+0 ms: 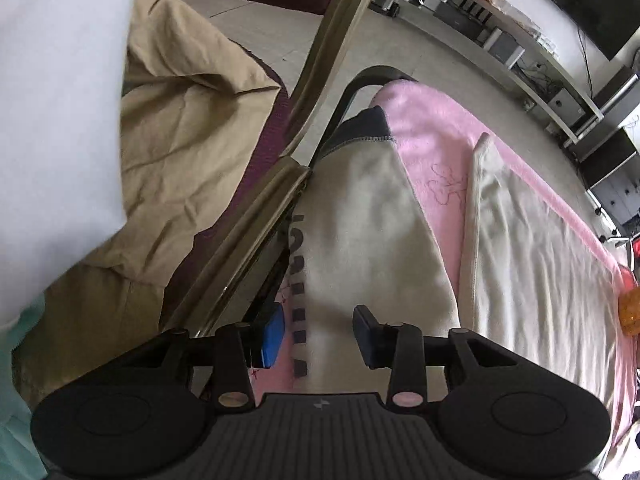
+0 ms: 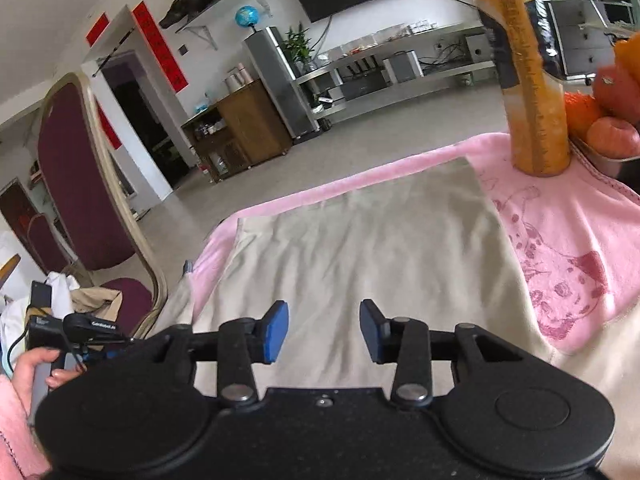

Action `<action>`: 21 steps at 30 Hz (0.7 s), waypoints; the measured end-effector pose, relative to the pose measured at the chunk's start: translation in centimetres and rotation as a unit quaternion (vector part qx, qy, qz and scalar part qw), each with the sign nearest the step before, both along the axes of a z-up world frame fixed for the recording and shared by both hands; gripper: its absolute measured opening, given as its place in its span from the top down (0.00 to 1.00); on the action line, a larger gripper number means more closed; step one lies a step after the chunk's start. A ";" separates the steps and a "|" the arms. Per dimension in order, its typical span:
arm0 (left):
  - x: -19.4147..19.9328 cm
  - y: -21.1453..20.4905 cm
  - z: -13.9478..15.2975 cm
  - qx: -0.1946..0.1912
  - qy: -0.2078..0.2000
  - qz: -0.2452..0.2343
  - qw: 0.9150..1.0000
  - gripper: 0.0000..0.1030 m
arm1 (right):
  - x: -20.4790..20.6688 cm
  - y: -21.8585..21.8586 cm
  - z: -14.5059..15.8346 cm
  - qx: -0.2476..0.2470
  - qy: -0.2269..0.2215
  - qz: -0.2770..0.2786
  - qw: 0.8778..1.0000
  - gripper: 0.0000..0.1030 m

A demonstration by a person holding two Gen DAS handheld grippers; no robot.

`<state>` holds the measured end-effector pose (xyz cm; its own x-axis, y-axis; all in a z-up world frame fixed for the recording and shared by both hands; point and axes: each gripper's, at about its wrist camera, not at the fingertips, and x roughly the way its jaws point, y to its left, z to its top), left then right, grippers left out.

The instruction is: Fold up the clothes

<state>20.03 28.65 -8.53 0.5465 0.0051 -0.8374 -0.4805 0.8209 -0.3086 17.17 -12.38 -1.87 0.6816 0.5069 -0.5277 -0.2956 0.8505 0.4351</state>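
Observation:
A cream garment [image 1: 360, 220] with a dark hem [image 1: 362, 128] and dark printed letters lies on the pink blanket [image 1: 432, 132] that covers the table. My left gripper [image 1: 320, 336] hovers open just above it, pads apart with nothing pinched. A second cream fold [image 1: 532, 264] lies to its right. In the right wrist view the cream garment [image 2: 360, 240] lies spread flat on the pink blanket [image 2: 580, 240]. My right gripper [image 2: 324, 330] stands open over its near part, holding nothing.
A chair [image 1: 320, 60] with a maroon seat stands left of the table, with tan cloth [image 1: 172, 140] and white cloth [image 1: 60, 100] heaped on it. An orange juice bottle [image 2: 528, 92] and a tray of oranges [image 2: 612, 136] stand at the table's far right. A person's hand [image 2: 32, 368] shows at lower left.

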 end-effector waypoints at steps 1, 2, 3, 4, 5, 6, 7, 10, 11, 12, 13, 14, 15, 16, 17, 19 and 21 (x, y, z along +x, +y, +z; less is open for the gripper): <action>-0.1 0.2 -0.1 -0.003 -0.003 0.005 1.000 0.62 | 0.0 0.3 -0.1 -0.003 0.001 0.005 1.000 0.60; -0.1 0.3 -0.2 -0.005 -0.007 0.011 1.000 0.62 | 0.0 0.5 -0.3 -0.006 0.001 0.010 1.000 0.60; -0.1 0.4 -0.2 -0.001 -0.008 0.018 1.000 0.63 | -0.2 0.4 -0.7 -0.009 0.000 0.014 1.000 0.60; 0.0 0.4 -0.2 0.003 -0.009 0.026 1.000 0.69 | -0.2 0.5 -1.0 -0.013 0.000 0.016 1.000 0.60; 0.0 0.4 -0.2 0.007 -0.011 0.034 0.999 0.79 | 0.0 0.6 -1.2 -0.018 0.000 0.017 1.000 0.60; 0.1 0.4 -0.2 0.013 -0.012 0.040 0.999 0.87 | 0.2 0.6 -1.4 -0.022 0.000 0.016 1.000 0.60; -0.1 0.1 0.1 0.026 -0.017 0.034 0.999 0.97 | 0.2 0.5 -1.5 -0.023 0.002 0.014 1.000 0.59; -0.2 -1.2 1.4 0.072 -0.040 0.011 0.997 1.00 | 0.5 0.2 -1.9 -0.021 0.012 0.002 1.000 0.59; -0.3 -1.8 1.9 0.090 -0.049 0.005 0.995 1.00 | 0.6 0.1 -2.0 -0.021 0.014 0.000 1.000 0.59; -0.4 -2.5 2.6 0.110 -0.061 -0.003 0.992 1.00 | 0.6 0.0 -2.2 -0.021 0.016 -0.002 1.000 0.59; -0.6 -3.1 3.2 0.123 -0.072 -0.011 0.990 1.00 | 0.7 -0.1 -2.3 -0.021 0.018 -0.004 1.000 0.59; -0.9 -3.9 4.0 0.136 -0.088 -0.022 0.987 1.00 | 0.7 -0.1 -2.3 -0.024 0.016 -0.005 1.000 0.59; -1.3 -4.9 4.8 0.144 -0.102 -0.032 0.984 1.00 | 0.6 -0.1 -2.3 -0.027 0.014 -0.005 1.000 0.59; -1.8 -5.9 5.6 0.143 -0.115 -0.040 0.982 1.00 | 0.6 -0.1 -2.3 -0.028 0.013 -0.005 1.000 0.59; -2.3 -6.9 6.4 0.141 -0.127 -0.049 0.981 1.00 | 0.6 -0.2 -2.3 -0.029 0.012 -0.004 1.000 0.59; -3.7 -9.2 7.7 0.120 -0.151 -0.069 0.979 1.00 | 0.6 -0.3 -2.2 -0.030 0.010 -0.006 0.999 0.59; -5.4 -11.5 8.2 0.097 -0.165 -0.092 0.977 1.00 | 0.5 -0.5 -2.2 -0.027 0.011 -0.006 1.000 0.59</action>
